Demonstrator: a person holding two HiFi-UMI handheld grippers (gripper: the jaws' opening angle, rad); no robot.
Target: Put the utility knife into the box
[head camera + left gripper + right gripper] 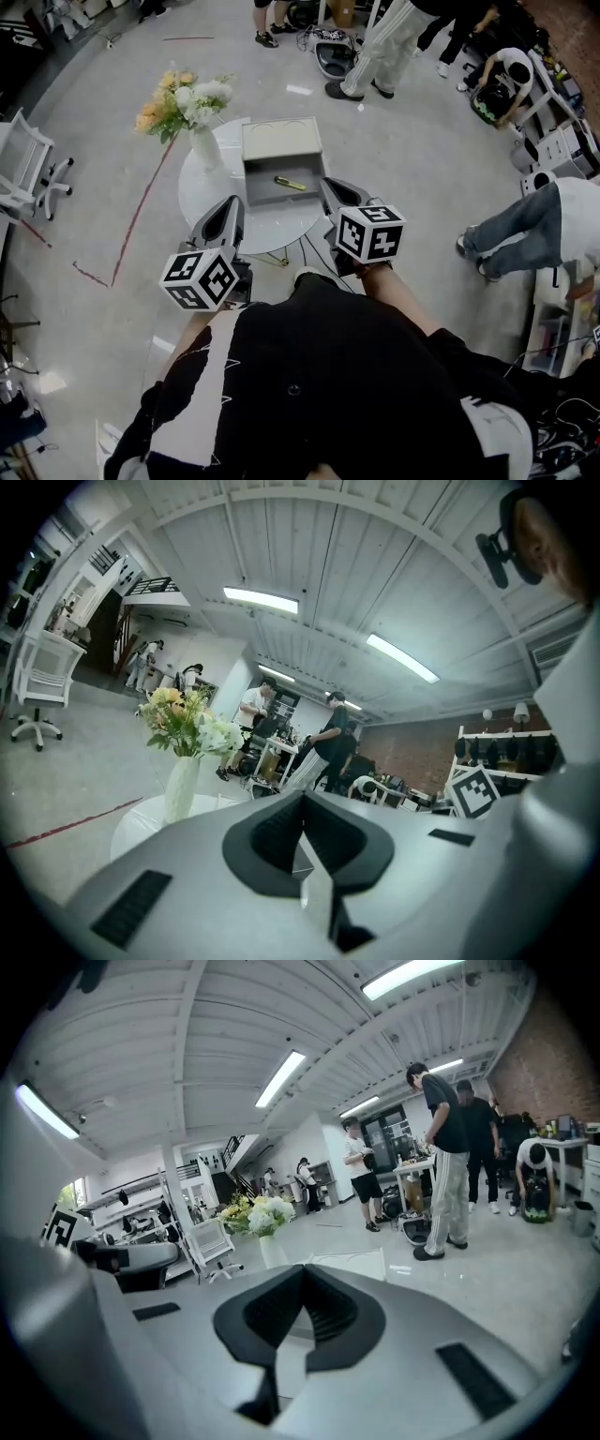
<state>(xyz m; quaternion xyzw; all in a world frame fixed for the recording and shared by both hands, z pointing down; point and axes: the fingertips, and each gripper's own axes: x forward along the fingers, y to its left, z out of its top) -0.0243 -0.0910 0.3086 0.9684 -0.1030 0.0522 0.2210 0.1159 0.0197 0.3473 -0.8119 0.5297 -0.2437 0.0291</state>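
A yellow utility knife [290,183] lies inside the open grey box [265,194], which stands on a small round white table [211,202]. The box's lid [281,141] is folded back on the far side. My left gripper [230,208] hangs over the table's near left edge, shut and holding nothing. Just right of the box's near corner is my right gripper [333,187], also shut and empty. In the left gripper view the left gripper [302,803] has its jaws meeting at the tip. The right gripper [305,1274] shows the same in its own view.
A white vase of flowers [202,141] stands on the table left of the box, also seen as the vase [182,785] and the flowers [255,1213]. A white chair [28,169] is at far left. Several people [394,47] stand and crouch behind and to the right.
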